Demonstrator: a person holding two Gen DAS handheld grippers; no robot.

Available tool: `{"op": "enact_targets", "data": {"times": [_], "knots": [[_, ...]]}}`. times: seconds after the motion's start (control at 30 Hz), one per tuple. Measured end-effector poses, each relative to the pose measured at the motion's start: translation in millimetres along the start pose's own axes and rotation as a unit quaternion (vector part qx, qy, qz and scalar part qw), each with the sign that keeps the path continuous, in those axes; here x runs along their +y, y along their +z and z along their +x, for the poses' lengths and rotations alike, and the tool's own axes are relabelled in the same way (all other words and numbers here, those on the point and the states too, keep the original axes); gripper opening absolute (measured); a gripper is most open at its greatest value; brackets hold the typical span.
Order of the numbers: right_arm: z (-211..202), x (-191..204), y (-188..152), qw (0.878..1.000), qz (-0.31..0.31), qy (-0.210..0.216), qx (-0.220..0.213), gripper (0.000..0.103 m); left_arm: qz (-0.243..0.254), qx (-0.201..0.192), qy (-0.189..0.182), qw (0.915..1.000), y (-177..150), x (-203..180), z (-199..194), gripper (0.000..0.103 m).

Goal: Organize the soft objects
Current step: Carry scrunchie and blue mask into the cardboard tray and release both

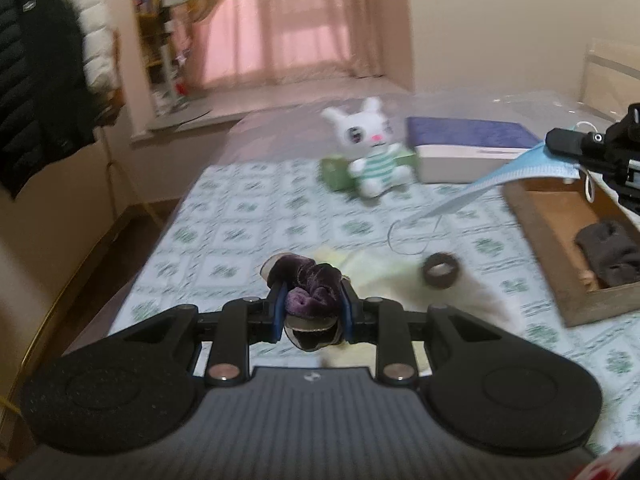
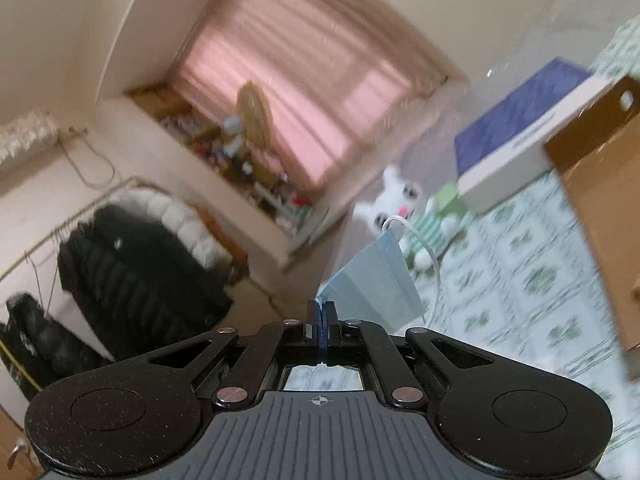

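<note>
The left gripper (image 1: 309,312) is clamped on a crumpled dark purple velvet scrunchie (image 1: 306,286), lifted above the near part of the green-patterned tablecloth (image 1: 240,216). The right gripper (image 2: 321,320) is pinched tight on the edge of a pale blue pleated face mask (image 2: 372,280), which hangs over the wooden tray (image 1: 536,216) at the right. Both are light and limp (the mask will likely flap and trail its white ear loop (image 2: 424,248)), so a bunched fold is probably the surest hold. A white plush rabbit in a green-striped shirt (image 1: 370,152) sits farther off.
</note>
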State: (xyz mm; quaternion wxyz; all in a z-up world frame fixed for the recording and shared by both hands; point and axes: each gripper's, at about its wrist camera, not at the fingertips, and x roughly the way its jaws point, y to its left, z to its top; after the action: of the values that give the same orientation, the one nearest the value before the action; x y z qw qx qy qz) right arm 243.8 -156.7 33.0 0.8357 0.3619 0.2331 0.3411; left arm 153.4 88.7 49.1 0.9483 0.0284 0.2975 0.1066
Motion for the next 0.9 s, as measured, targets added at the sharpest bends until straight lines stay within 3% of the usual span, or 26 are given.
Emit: {"op": "enact_targets", "data": {"times": [0.23, 0.5, 0.9], "knots": [[-65.9, -16.5, 32.1, 0.997, -0.003, -0.036, -0.073, 0.000, 0.047, -0.017, -0.070, 0.9963, 25.3, -70.9, 3.7, 0.026], [-123.3, -49.6, 60.3, 0.985, -0.005, -0.099, -0.143, 0.000, 0.089, -0.025, -0.157, 0.9832, 54.8, -159.2, 22.7, 0.026], [-139.1, -117.4, 76.0, 0.969, 0.001, -0.170, -0.179, 0.000, 0.134, -0.002, -0.227, 0.9645, 70.3, -258.9, 74.4, 0.026]]}}
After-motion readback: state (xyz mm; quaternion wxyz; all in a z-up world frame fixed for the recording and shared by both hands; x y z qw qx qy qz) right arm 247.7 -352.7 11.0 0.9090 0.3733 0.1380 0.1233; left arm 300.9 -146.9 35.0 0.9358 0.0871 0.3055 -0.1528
